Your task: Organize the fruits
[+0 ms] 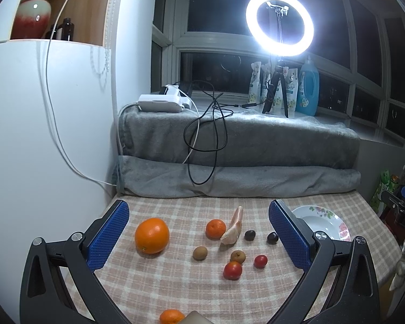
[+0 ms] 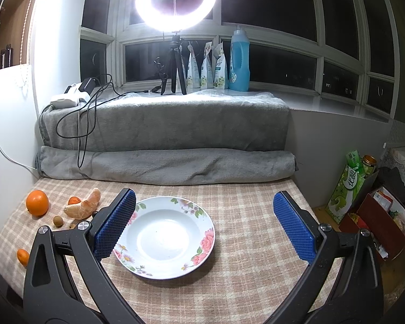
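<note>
Fruit scattered on checked tablecloth, left of floral plate; both grippers spread wide, holding nothing.

Left gripper hovering with blue pads far apart over the fruit: big orange farthest from the plate, then small mandarin touching a peeled citrus segment, two dark round fruits nearest the plate rim, two brown longan-like fruits and two red tomatoes closer to camera. Another mandarin at bottom edge. Right gripper fully open above the plate, left pad overlapping its rim. Plate bare of fruit, well right of the big orange. Ring light glaring on the sill beyond the plate.
</note>
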`<state>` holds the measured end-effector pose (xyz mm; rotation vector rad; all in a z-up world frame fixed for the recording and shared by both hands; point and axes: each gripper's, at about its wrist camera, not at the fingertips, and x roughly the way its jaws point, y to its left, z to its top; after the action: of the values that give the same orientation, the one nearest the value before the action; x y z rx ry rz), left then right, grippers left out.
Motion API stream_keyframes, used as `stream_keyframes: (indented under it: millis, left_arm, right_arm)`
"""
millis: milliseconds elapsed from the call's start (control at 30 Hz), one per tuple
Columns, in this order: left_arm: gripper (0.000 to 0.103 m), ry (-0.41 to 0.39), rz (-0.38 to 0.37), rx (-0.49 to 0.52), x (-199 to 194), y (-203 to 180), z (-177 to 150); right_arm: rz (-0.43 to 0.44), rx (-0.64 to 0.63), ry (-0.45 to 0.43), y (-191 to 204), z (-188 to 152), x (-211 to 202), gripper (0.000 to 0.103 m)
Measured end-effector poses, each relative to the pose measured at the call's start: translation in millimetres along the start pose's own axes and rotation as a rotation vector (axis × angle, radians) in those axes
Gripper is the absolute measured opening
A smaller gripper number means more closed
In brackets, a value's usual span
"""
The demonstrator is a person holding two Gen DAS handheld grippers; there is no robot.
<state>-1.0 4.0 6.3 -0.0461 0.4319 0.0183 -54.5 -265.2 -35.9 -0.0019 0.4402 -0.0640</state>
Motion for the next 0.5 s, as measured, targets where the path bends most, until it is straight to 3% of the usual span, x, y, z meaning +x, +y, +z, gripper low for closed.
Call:
stream_keyframes:
  millis: [500]
  left_arm:
    - [0.103, -0.002, 0.0, -0.001, -0.4, -0.9, -0.9]
  right_arm:
    - [-0.001, -0.001, 0.0, 1.0, 0.0, 0.9, 0.103]
